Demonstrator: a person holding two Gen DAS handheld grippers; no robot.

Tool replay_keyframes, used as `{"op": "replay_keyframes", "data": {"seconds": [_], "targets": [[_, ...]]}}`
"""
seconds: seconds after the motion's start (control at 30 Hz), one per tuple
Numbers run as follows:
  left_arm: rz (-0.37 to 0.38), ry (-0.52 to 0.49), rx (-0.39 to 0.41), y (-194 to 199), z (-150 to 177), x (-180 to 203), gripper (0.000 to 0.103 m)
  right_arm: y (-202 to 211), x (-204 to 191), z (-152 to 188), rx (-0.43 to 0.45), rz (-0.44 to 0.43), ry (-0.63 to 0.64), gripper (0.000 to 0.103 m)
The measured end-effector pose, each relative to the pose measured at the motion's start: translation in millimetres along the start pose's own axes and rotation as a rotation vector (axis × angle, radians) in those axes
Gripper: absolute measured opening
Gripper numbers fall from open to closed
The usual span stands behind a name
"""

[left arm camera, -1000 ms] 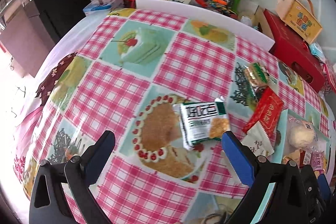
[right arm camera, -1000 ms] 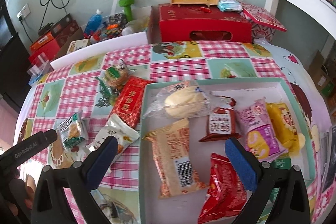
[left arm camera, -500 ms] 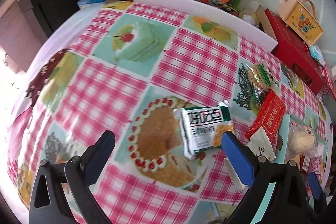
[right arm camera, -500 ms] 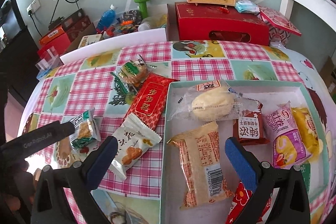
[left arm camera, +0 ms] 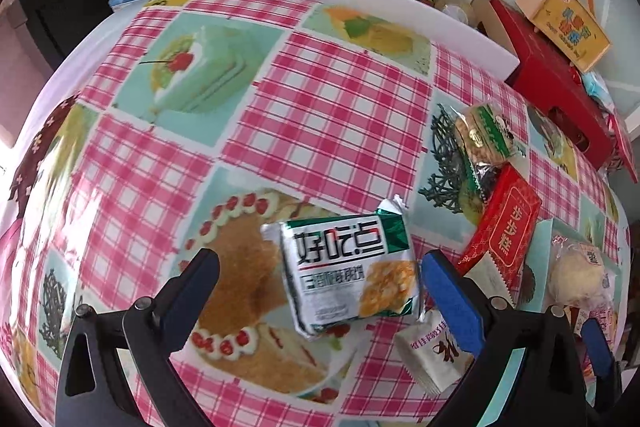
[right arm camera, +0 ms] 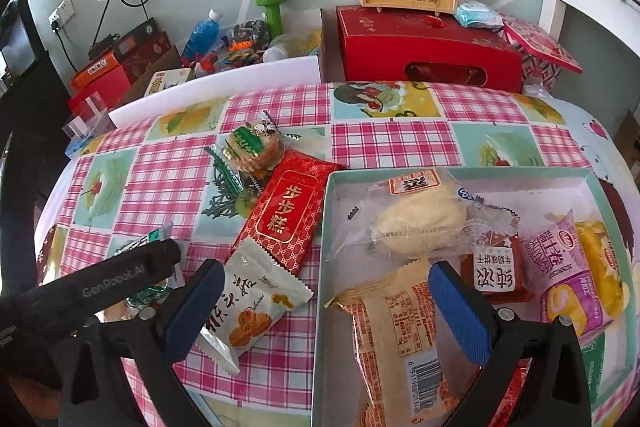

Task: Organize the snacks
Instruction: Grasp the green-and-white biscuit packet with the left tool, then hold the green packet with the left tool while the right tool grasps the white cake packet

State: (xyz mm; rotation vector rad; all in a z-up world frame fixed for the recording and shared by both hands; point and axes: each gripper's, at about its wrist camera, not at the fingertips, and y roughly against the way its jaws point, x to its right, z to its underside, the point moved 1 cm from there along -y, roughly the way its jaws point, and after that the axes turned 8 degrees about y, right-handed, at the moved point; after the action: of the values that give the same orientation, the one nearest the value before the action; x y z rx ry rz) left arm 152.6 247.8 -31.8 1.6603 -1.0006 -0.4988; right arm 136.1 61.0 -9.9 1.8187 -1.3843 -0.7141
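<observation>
Pink gingham oilcloth printed with cakes covers the bench [left arm camera: 328, 99], and behind it red gift boxes, a green dumbbell [right arm camera: 273, 7] and a blue bottle crowd the wall. At the near right a shallow tray [right arm camera: 326, 227] already holds several wrapped snacks: a pale bun in clear film [right arm camera: 420, 223], a long tan packet [right arm camera: 396, 331], a small red packet [right arm camera: 494, 275] and a purple one [right arm camera: 560, 279].

Four packets lie loose on the cloth to the left of the tray. A person's left gripper [left arm camera: 316, 279] hangs low over the silver-and-green cracker packet [left arm camera: 348, 271], fingers spread wide with the packet between them, nothing gripped. The right gripper [right arm camera: 320, 291] hovers at the tray's left wall, equally spread and empty, with the white cookie packet [right arm camera: 252, 307] just beside its left finger. Further back lie the red-and-gold cake packet [right arm camera: 284, 211], touching the tray's corner, and a green-labelled biscuit packet [right arm camera: 252, 147].

The cracker packet looks light and air-puffed, its foil slick and its contents brittle. A pinch across the short sides, closing gently on the body, seems the safer hold; the crimped end seams look too floppy to carry it level, and a hard squeeze could crush what is inside or let it slip.
</observation>
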Motion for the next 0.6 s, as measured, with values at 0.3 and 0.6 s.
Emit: {"op": "replay_keyframes", "data": {"seconds": [0.3,0.6], "targets": [[0.022,-0.019,-0.009,-12.0,4.5,13.7,0.069,0.0,-0.5,0.4,0.009,0.006,-0.004,0.101],[-0.018,0.033,-0.011,-6.8,9.6,-18.3,0.068,4.4,-26.8,1.0,0.023,-0.032,0.055,0.088]]}}
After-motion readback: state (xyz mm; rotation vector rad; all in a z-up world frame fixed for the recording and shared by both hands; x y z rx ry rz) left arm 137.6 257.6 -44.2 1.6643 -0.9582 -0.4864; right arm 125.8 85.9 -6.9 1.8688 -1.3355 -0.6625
